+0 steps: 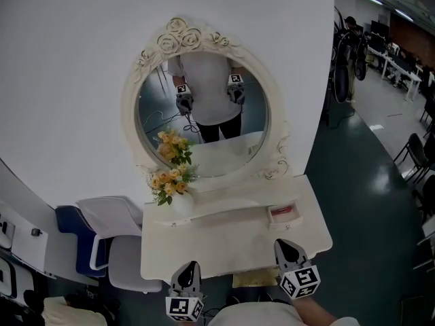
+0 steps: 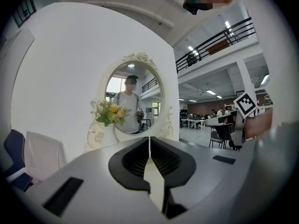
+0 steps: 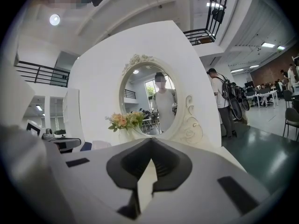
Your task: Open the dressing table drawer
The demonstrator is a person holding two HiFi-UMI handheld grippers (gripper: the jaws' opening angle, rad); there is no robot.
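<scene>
Left gripper [image 1: 191, 266]: low at the bottom of the head view, just off the table's front edge. Its jaws are pressed together tip to tip with nothing between them, nose aimed at the mirror.
Right gripper [image 1: 284, 244]: out over the front right corner of the table top, jaws closed and empty as well. I can't tell whether it touches the top.
Dressing table [image 1: 231, 240]: cream-white, backed against a curved white wall panel, dead ahead of both grippers.
Drawer [image 1: 283, 214]: a small one at the right end of the raised shelf, just beyond the right gripper. It looks pulled out, with a reddish-pink inside showing from above.
Mirror [image 1: 204, 114]: oval with a carved rose frame. It reflects the person from the chest down, with both grippers.
Flowers [image 1: 170, 182]: a yellow and peach bunch in a white vase at the left end of the shelf, right against the lower left of the mirror frame.
Chair [image 1: 112, 243]: white and blue, tucked in left of the table.
Marker cube [image 2: 246, 104]: the right gripper's own, seen at the right of the left gripper view.
Bystander [image 3: 223, 101]: stands with a backpack, past the panel's right edge.
</scene>
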